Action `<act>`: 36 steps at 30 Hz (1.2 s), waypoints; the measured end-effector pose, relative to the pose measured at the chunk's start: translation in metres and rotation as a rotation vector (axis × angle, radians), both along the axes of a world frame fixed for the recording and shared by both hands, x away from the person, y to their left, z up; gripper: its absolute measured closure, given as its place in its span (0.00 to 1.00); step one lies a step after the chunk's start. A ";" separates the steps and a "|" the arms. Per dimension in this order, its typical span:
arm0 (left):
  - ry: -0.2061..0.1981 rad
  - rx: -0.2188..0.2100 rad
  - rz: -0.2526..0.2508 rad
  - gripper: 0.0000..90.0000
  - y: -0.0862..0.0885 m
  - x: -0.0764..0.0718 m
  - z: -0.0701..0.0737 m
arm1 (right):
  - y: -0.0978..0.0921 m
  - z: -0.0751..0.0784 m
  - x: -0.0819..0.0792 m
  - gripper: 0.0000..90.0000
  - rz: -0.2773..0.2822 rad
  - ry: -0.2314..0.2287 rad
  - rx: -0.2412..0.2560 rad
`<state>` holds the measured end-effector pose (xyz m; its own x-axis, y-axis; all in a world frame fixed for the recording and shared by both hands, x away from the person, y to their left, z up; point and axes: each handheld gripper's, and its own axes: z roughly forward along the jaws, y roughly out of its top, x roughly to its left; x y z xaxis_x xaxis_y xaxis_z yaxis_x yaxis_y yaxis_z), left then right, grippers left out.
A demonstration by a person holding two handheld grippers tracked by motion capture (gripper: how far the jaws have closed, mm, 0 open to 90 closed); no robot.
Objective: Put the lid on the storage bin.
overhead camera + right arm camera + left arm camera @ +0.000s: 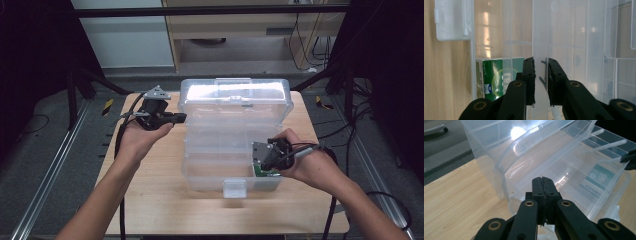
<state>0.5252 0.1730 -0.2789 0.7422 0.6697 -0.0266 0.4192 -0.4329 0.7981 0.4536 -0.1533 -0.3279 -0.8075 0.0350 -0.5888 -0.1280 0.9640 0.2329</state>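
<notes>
A clear plastic organiser box (220,181) stands open on the wooden table, its lid (235,95) raised at the back and its inner trays stepped out. A green packet (260,171) (496,75) (596,180) lies in the box's bottom front right compartment. My left gripper (182,118) (543,180) is shut on nothing and hovers just left of the box, pointing at its side. My right gripper (262,166) (541,61) reaches into the front right corner. Its jaws stand a narrow gap apart, with a clear tray wall (541,37) running between them.
The box's front latch (235,187) (452,21) hangs over the table (150,200) near its front edge. Bare wood lies left of the box and in front of it. Beyond the table are a dark frame, cables and metal rails on the floor.
</notes>
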 end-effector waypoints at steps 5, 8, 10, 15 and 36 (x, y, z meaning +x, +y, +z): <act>0.004 0.008 0.013 0.99 -0.001 0.003 -0.002 | -0.001 0.000 -0.001 0.87 -0.003 0.000 0.001; -0.003 0.008 0.018 0.99 -0.001 0.002 -0.002 | -0.001 -0.001 -0.001 0.86 -0.008 0.003 0.005; -0.007 0.007 0.019 0.99 0.000 0.001 -0.001 | -0.001 -0.002 -0.001 0.85 -0.009 0.002 0.008; 0.001 -0.007 0.019 0.99 0.002 0.001 -0.001 | -0.001 -0.002 -0.001 0.84 -0.010 0.001 0.007; 0.005 -0.029 0.018 1.00 0.004 -0.002 -0.006 | -0.004 -0.005 -0.006 0.78 -0.012 0.011 0.018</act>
<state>0.5227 0.1770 -0.2845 0.7301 0.6815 -0.0494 0.4303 -0.4025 0.8080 0.4471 -0.1572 -0.3333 -0.8136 0.0554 -0.5788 -0.1135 0.9612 0.2514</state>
